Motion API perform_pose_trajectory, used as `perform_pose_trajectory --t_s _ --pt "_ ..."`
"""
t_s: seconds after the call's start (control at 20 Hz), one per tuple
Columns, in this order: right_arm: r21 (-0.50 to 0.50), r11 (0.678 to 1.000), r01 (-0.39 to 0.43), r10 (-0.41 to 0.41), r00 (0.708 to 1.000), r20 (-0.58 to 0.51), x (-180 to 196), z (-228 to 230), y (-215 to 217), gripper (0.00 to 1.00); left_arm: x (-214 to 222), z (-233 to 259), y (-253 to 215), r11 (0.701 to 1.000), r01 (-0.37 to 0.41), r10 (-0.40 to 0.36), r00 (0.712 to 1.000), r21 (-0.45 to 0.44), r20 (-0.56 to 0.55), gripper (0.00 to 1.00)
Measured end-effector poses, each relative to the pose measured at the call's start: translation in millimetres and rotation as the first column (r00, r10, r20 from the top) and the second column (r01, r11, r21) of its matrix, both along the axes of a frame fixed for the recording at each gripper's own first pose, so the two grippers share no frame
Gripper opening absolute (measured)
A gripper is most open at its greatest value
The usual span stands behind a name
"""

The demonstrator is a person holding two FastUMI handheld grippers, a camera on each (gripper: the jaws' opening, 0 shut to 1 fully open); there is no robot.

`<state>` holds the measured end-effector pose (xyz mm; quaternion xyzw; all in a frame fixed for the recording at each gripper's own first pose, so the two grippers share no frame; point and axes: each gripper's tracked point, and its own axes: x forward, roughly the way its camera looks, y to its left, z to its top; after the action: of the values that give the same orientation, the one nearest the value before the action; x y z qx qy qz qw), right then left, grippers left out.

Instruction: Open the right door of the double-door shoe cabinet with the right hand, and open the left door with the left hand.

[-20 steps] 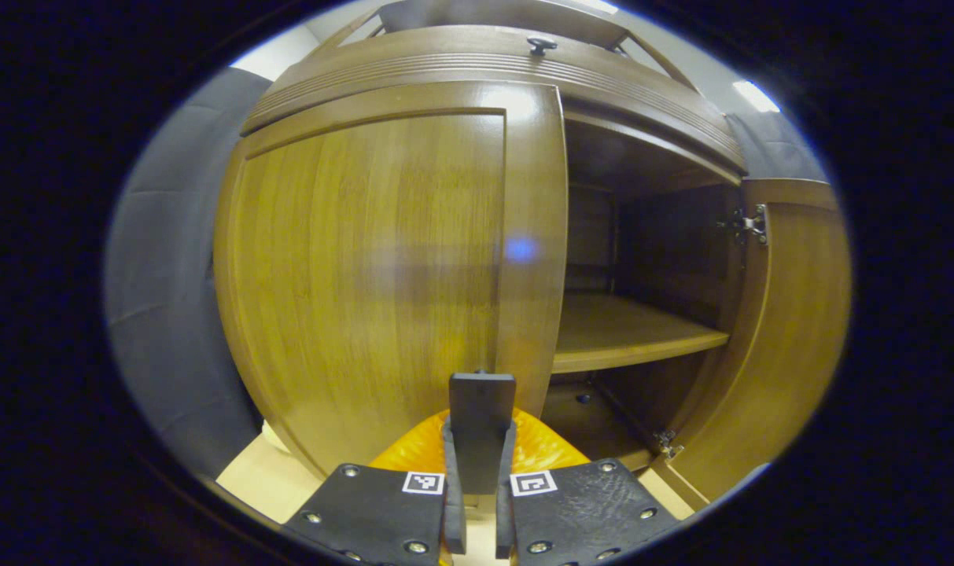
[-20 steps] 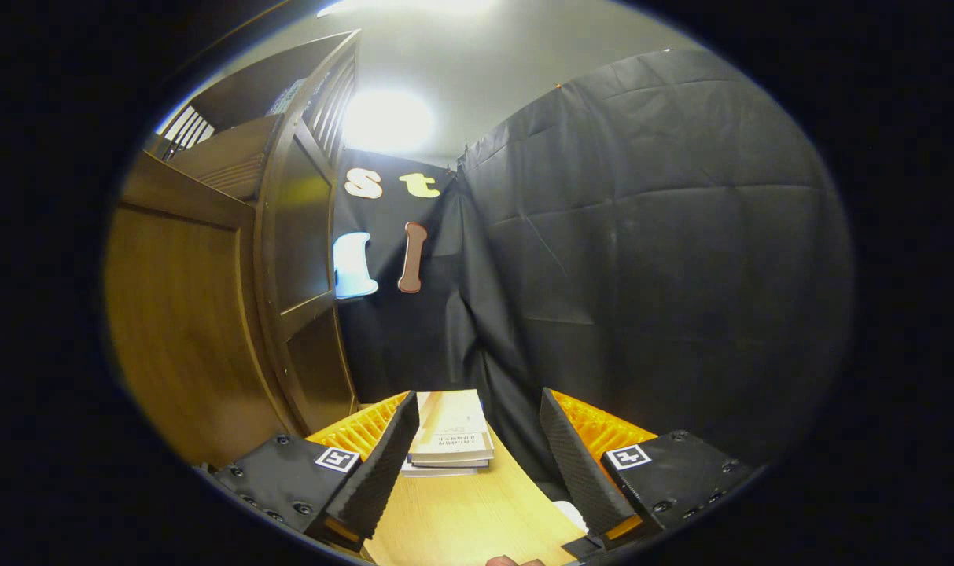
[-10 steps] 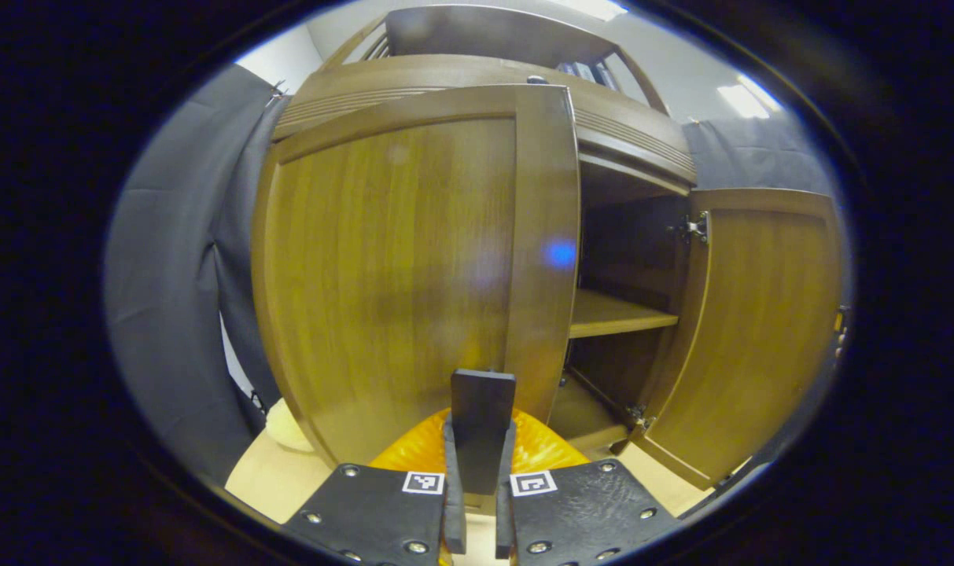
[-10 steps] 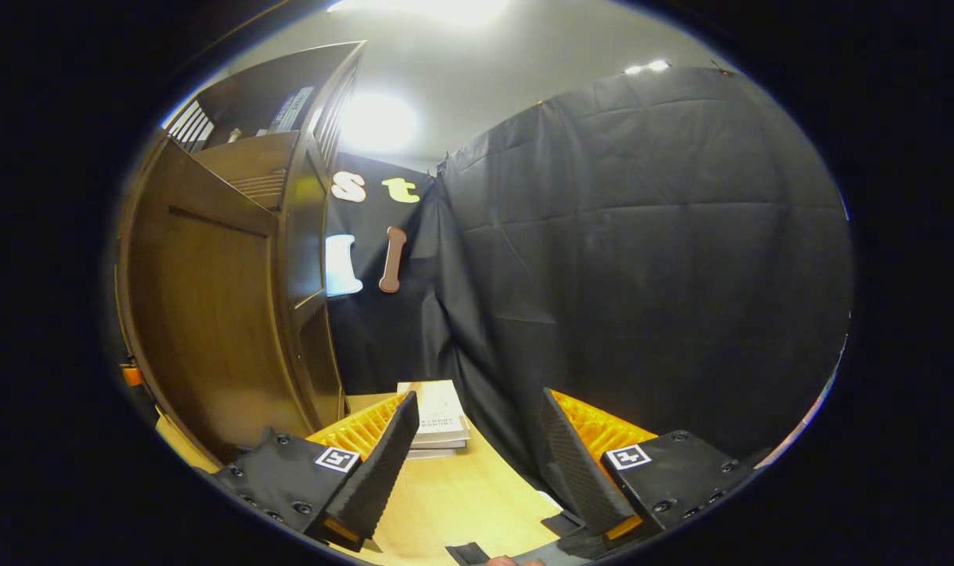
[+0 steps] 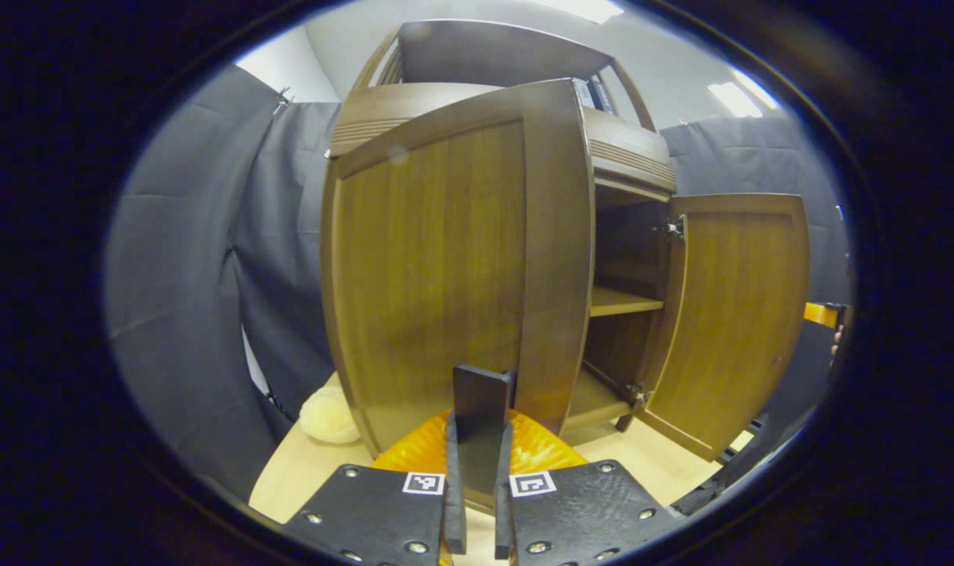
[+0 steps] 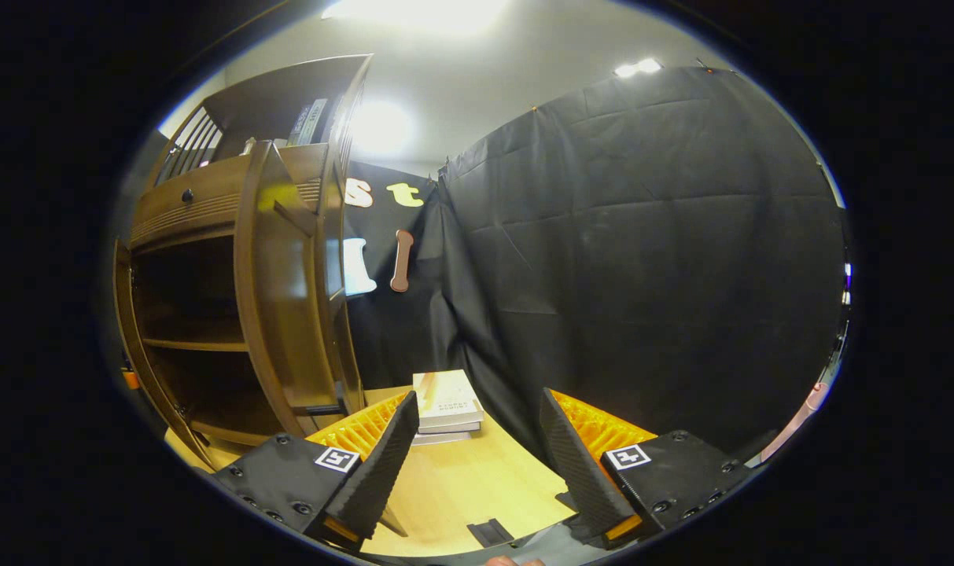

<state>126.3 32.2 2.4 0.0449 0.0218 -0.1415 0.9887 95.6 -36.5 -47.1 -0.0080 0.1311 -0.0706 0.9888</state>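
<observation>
Presently: left gripper [image 5: 477,440] clamped on the left door [image 5: 445,267] at its free edge, to swing it out — door partly open. Right gripper [image 6: 473,448] parted, empty, clear of the right door [image 5: 732,314], already wide. Shoe cabinet [image 6: 209,314] — bare shelf [image 5: 622,301]; lower compartment dim, contents unclear.

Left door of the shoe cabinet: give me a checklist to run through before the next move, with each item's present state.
1. Left gripper shut on the left door: ok, fingers clamp its edge.
2. Left door swung clear of the frame: ok, partly open.
3. Right door open: ok, shelf exposed.
4. Right gripper free: ok, open, holding nothing.
5. Cream object clear of the door's swing: cannot tell.
</observation>
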Motion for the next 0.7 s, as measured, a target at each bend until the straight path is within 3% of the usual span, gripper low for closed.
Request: perform_pose_trajectory --t_s 0.5,0.7 --pt "0.025 0.999 -0.042 0.042 0.999 0.015 -7 -7 36 0.98 -44 2 72 0.999 -0.030 0.030 0.999 0.010 0.037 0.15" --pt "0.021 0.998 -0.067 0.066 0.998 0.022 -7 -3 47 0.98 -50 -10 116 0.996 -0.077 0.076 0.997 0.036 0.026 0.15"
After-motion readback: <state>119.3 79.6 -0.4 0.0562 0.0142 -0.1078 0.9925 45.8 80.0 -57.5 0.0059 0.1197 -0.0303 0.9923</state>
